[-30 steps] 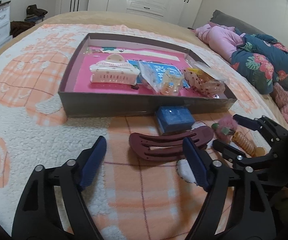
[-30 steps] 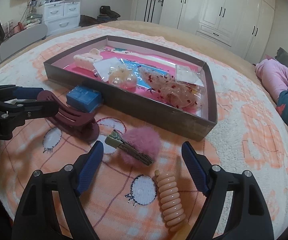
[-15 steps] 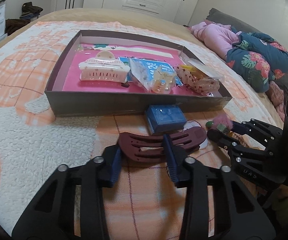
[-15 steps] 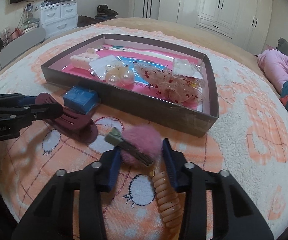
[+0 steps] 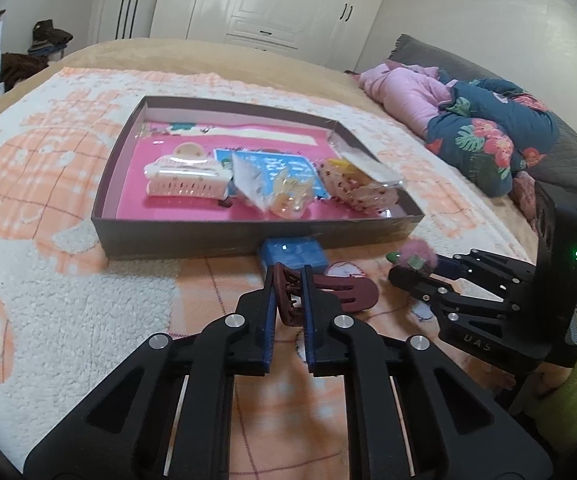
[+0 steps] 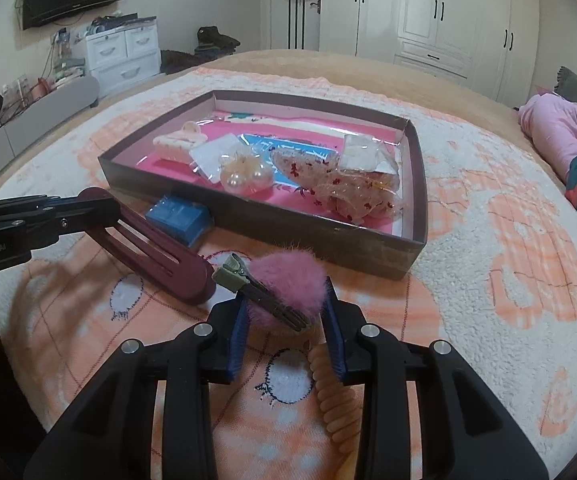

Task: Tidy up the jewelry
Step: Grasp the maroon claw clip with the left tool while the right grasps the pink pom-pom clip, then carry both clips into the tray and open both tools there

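Observation:
My left gripper (image 5: 288,280) is shut on one end of a dark red hair clip (image 5: 336,290), lifted off the blanket; the clip also shows in the right wrist view (image 6: 156,248). My right gripper (image 6: 286,300) is shut on a pink pompom hair clip (image 6: 292,284) and holds it just above the blanket; the pompom also shows in the left wrist view (image 5: 416,254). A brown box (image 6: 368,252) with a pink floor holds a cream claw clip (image 5: 186,178) and several bagged hair pieces.
A small blue box (image 6: 180,218) lies against the brown box's front wall. A peach spiral hair tie (image 6: 330,396) lies on the blanket under my right gripper. Folded clothes (image 5: 476,120) lie at the right of the bed.
Both grippers went from wide open to shut. The left closed on the dark red clip and raised it; the right closed on the pink pompom clip and lifted it.

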Demonstrator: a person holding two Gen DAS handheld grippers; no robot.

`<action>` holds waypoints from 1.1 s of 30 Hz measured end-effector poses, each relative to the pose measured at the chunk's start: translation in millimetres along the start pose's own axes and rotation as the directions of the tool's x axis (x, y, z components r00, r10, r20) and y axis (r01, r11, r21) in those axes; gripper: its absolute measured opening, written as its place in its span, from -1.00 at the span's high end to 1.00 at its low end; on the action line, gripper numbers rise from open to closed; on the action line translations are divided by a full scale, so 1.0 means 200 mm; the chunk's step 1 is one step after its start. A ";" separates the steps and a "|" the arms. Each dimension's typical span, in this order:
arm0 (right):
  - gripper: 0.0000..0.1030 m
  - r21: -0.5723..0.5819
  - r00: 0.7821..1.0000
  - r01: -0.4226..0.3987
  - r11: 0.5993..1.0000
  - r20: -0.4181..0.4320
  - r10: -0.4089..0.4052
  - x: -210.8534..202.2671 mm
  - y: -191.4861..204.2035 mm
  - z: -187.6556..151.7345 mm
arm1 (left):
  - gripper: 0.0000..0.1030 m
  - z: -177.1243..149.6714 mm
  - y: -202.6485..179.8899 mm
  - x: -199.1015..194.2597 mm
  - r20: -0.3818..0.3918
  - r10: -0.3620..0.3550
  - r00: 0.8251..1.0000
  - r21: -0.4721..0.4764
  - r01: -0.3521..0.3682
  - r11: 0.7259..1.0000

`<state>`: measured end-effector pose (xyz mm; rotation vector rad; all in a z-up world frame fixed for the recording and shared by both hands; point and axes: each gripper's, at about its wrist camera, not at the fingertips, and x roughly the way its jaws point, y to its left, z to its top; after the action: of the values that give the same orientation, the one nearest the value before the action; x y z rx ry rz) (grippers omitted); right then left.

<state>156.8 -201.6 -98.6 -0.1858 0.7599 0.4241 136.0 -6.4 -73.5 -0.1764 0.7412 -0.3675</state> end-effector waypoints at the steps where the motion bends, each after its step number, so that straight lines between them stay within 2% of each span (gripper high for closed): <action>1: 0.39 0.001 1.000 0.000 1.000 0.004 0.000 0.00 0.00 0.00 | 0.92 0.00 -0.01 -0.01 0.004 -0.008 1.000 0.002 0.008 1.000; 11: 0.39 -0.014 0.999 0.023 1.000 0.034 -0.023 -0.05 0.02 0.00 | 0.96 0.05 -0.04 -0.11 0.051 -0.027 0.998 0.000 0.027 1.000; 16: 0.39 -0.057 0.997 0.054 0.997 0.057 -0.051 -0.07 0.06 0.00 | 0.96 0.09 -0.02 -0.16 0.085 -0.032 0.996 -0.011 0.033 0.999; 22: 0.39 -0.070 0.995 0.057 0.996 0.085 -0.050 -0.10 0.08 0.02 | 0.96 0.13 0.01 -0.22 0.119 -0.014 0.993 -0.024 0.017 1.000; 33: 0.39 -0.061 0.987 0.044 0.997 0.160 -0.034 -0.15 0.09 0.16 | 0.96 0.20 0.18 -0.26 0.172 0.068 0.983 -0.096 -0.052 0.994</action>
<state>150.2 -184.6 -55.8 -0.2243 0.5857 0.4215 138.5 47.5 -21.6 -0.2688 0.5886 -0.2574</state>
